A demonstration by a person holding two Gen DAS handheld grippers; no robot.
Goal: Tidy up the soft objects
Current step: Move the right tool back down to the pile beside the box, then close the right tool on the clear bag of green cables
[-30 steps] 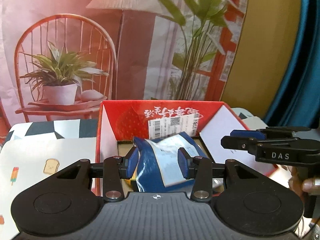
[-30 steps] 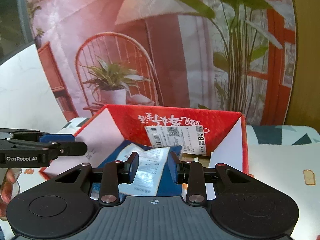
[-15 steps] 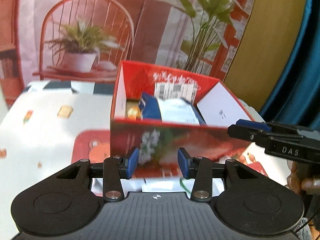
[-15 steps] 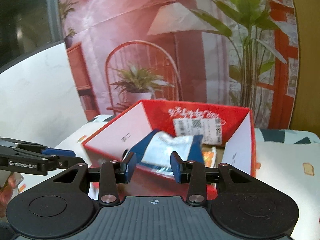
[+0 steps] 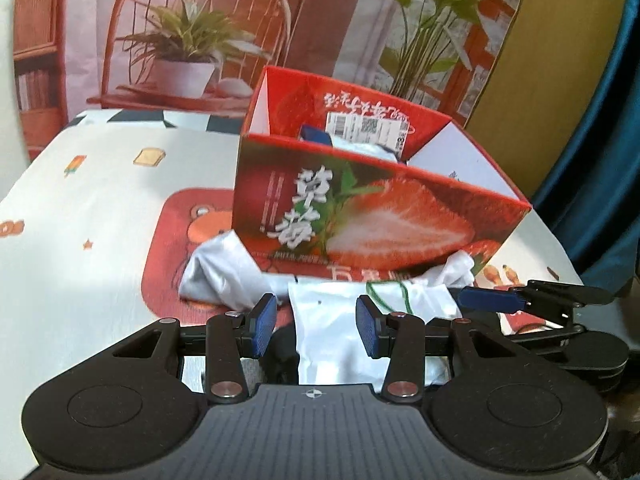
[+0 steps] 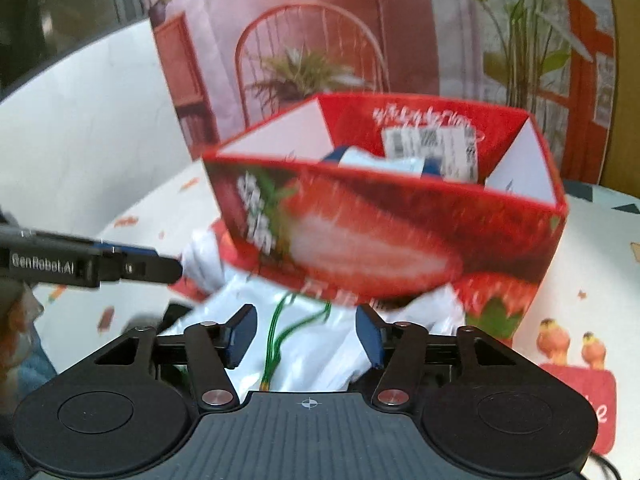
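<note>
A red strawberry-print cardboard box stands open on the table, with a blue and white soft packet inside it. A white garment with green stitching lies crumpled on the table in front of the box. My left gripper is open and empty, low over the garment. My right gripper is open and empty, also over the garment. Each gripper shows from the side in the other's view, the right gripper and the left gripper.
The table carries a white cloth with cartoon prints and a red patch. A printed backdrop of a chair and plants hangs behind the box. A blue curtain is at the right.
Both grippers have pulled back and down from over the box's inside to in front of it. The blue packet stays in the box. The white garment has come into view under the fingers.
</note>
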